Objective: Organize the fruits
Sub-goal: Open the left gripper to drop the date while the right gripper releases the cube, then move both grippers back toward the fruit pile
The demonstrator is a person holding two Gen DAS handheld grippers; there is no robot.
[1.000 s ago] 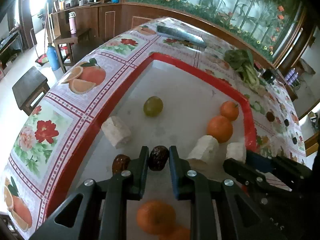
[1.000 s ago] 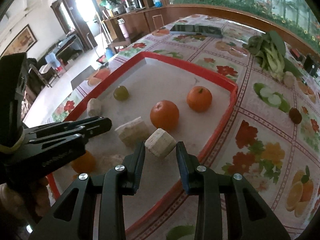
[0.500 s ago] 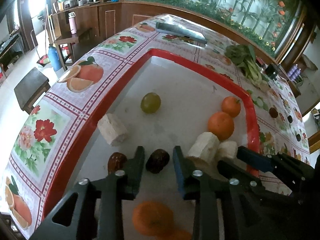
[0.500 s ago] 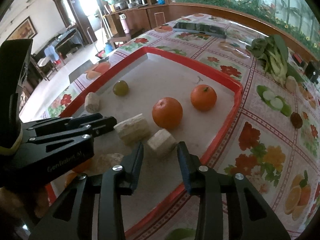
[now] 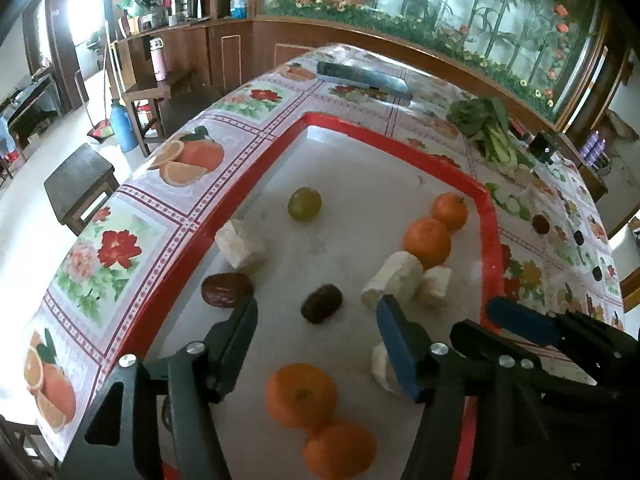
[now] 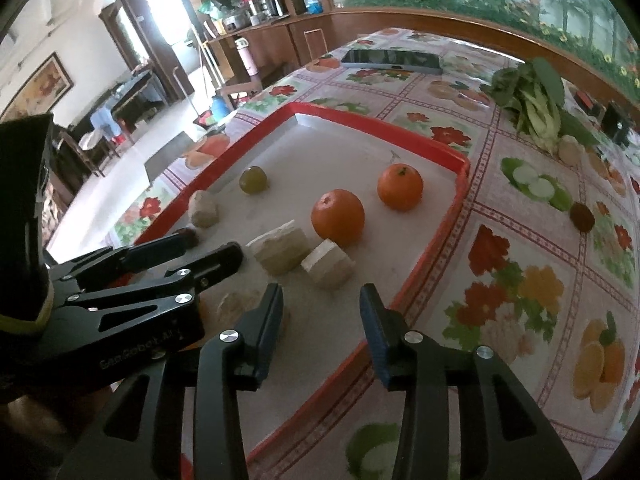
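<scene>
A red-rimmed tray [image 5: 400, 148] [image 6: 360, 120] holds oranges [image 5: 427, 242] [image 6: 338, 216], a green fruit [image 5: 305, 204] [image 6: 253, 179], two dark dates and several white chunks. My left gripper [image 5: 316, 332] is opening, its pads off the dark date [image 5: 322, 303], which lies on the tray just beyond the fingertips. A second date [image 5: 226, 289] lies left of it, and two oranges [image 5: 301, 395] sit under the jaws. My right gripper [image 6: 320, 312] is opening too; a white chunk [image 6: 328, 264] rests free just ahead of its tips. In the right wrist view the left gripper [image 6: 200, 248] shows at the left.
Leafy greens [image 5: 488, 128] [image 6: 532, 96] and a dark flat case [image 5: 360, 78] [image 6: 392, 60] lie on the flowered tablecloth beyond the tray. A small dark round thing [image 6: 582, 216] sits right of the tray. A low wooden stool [image 5: 80, 184] stands beside the table's left edge.
The left jaws spread and let go of the dark date, which now lies on the tray. The right jaws widened off the white chunk, now resting ahead of the tips.
</scene>
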